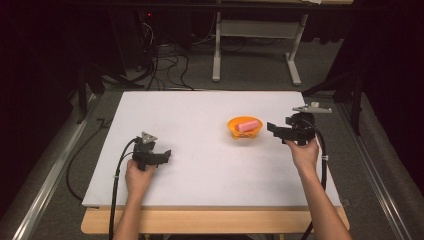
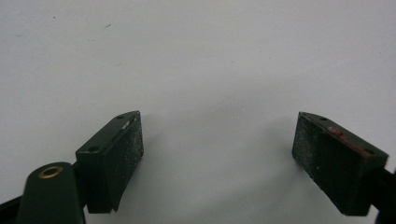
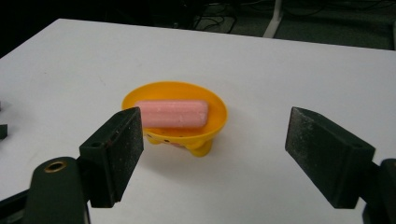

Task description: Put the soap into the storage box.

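Note:
A small orange bowl point(image 1: 244, 131) on little feet stands right of the middle of the white tabletop point(image 1: 200, 165), with a pink soap bar point(image 1: 248, 125) lying in it. My right gripper point(image 1: 272, 129) hovers just right of the bowl, pointing left at it. In the right gripper view the bowl point(image 3: 219, 119) and the soap bar point(image 3: 172, 114) sit beyond the right gripper point(image 3: 212, 154), whose jaws stand apart with nothing between them. My left gripper point(image 1: 167, 156) rests low at the front left, pointing right. In the left gripper view the left gripper point(image 2: 217, 149) is open over bare white surface.
A wooden edge point(image 1: 215, 220) runs under the front of the white board. Beyond the far edge are a grey table frame point(image 1: 255, 45) and loose cables point(image 1: 170, 70) on the floor. Metal rails point(image 1: 45, 175) flank the table on both sides.

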{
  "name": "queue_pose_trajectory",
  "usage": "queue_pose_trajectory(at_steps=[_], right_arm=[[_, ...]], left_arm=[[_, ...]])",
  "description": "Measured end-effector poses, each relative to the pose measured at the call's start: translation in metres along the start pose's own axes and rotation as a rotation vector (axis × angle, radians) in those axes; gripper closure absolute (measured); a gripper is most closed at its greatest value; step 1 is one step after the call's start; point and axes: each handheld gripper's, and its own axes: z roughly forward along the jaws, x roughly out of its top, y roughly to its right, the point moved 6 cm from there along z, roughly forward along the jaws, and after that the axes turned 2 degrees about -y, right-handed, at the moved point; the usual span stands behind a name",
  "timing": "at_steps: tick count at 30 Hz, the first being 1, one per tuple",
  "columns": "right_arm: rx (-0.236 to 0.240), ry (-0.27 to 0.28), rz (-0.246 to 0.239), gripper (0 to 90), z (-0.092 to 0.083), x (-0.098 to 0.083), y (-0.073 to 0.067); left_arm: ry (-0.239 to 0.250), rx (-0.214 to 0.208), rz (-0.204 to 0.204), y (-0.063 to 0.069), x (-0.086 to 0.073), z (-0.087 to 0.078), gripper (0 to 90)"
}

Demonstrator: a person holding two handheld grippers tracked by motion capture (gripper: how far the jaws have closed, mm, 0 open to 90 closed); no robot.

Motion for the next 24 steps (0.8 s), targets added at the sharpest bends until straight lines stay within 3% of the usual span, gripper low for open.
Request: queue_pose_trajectory(at_steps=[7, 24], right_arm=[[0.003, 0.028, 0.012, 19.8, -0.010, -0.007, 0.008], [-0.003, 0.038, 0.023, 20.3, -0.023, -0.030, 0.019]], left_arm=[[0.000, 0.000, 0.000, 0.000, 0.000, 0.000, 16.9], [0.000, 0.000, 0.001, 0.000, 0.000, 0.000, 17.0]])
